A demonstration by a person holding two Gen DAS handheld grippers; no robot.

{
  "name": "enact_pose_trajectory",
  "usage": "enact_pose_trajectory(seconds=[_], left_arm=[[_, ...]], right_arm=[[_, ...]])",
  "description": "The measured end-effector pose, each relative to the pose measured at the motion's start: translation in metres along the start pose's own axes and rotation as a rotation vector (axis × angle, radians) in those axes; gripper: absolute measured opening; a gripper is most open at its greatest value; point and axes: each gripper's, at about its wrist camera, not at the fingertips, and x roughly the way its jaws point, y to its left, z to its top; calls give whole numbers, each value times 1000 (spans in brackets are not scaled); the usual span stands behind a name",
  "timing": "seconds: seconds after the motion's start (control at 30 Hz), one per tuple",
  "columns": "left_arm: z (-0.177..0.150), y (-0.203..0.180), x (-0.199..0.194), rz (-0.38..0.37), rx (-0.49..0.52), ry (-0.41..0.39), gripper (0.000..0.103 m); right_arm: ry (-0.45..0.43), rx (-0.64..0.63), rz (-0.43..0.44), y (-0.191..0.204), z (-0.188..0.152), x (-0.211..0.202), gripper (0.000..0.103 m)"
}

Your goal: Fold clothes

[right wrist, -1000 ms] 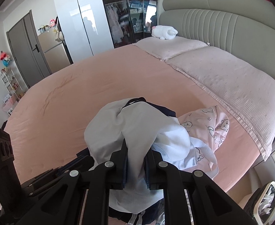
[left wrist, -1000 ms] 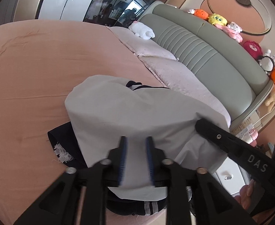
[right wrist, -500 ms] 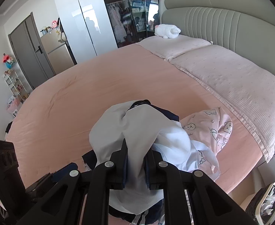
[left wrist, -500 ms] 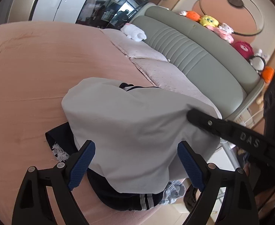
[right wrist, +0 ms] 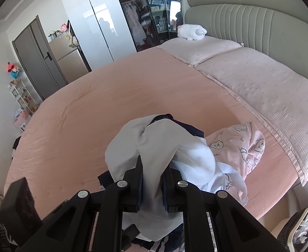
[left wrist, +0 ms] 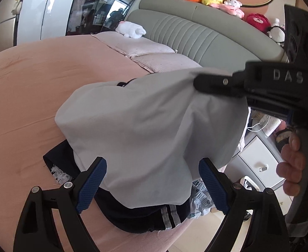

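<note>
- Grey-white cloth sits pinched between the two black fingers of the right gripper (right wrist: 152, 185): this is the pale garment (left wrist: 152, 126), gathered at one edge and lifted so that it hangs off the gripper like a tent.
- From that pinch the pale garment runs away from the right gripper toward the middle of the bed (right wrist: 91, 105), its far end resting on a navy garment (left wrist: 133, 216) with pale stripes that lies underneath at the near edge of the mattress.
- The left gripper (left wrist: 152, 180) stands wide, its blue pads on either side of the hanging hem and holding nothing (the cloth passes between them without visibly touching either pad).
- So the free lower edge lies straight ahead of the left gripper and just beside it, while the held edge is up and to its right, where the right gripper reaches in; the garment's long line runs between the two.
- The left gripper is clearly the nearer one to the loose edge, and a grip there would likely let the piece be stretched out flat.
- Further out to the right, a pink printed garment (right wrist: 244, 145) and a light blue one (right wrist: 198, 159) lie bunched on the sheet, touching the pile.
</note>
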Motion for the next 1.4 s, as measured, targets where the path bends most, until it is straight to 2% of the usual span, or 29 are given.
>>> enact_pose_trajectory(seconds=[0.17, 0.5, 0.53, 0.6, 0.67, 0.73, 0.8, 0.87, 0.97, 1.2, 1.4], left_arm=[[-3, -9, 14, 31, 49, 17, 90], [-12, -28, 36, 119, 175, 2, 88], [-13, -28, 37, 117, 175, 6, 85], [-14, -26, 41, 99, 165, 18, 71], [-14, -25, 43, 106, 155, 22, 42], [-15, -22, 45, 154, 136, 14, 29], [-13, -17, 45, 140, 89, 17, 28], [-10, -11, 43, 135, 52, 13, 17], [-7, -7, 38, 133, 31, 4, 11], [3, 2, 20, 131, -9, -33, 7], [10, 8, -22, 152, -53, -96, 7]], right_arm=[[-8, 1, 14, 2, 4, -4, 12], [-10, -13, 31, 7, 4, -12, 12], [-9, -11, 31, 6, 4, -11, 12], [-8, -8, 31, 6, 4, -11, 12], [-7, -8, 29, 6, 4, -11, 12], [-5, -9, 27, 6, 3, -10, 12], [1, -8, 30, 6, 3, -9, 12], [4, -4, 30, 4, 2, -9, 12], [5, 0, 28, 3, 1, -7, 12], [0, 4, 23, 3, 2, -8, 12], [-11, -14, 40, 13, 6, -14, 12]])
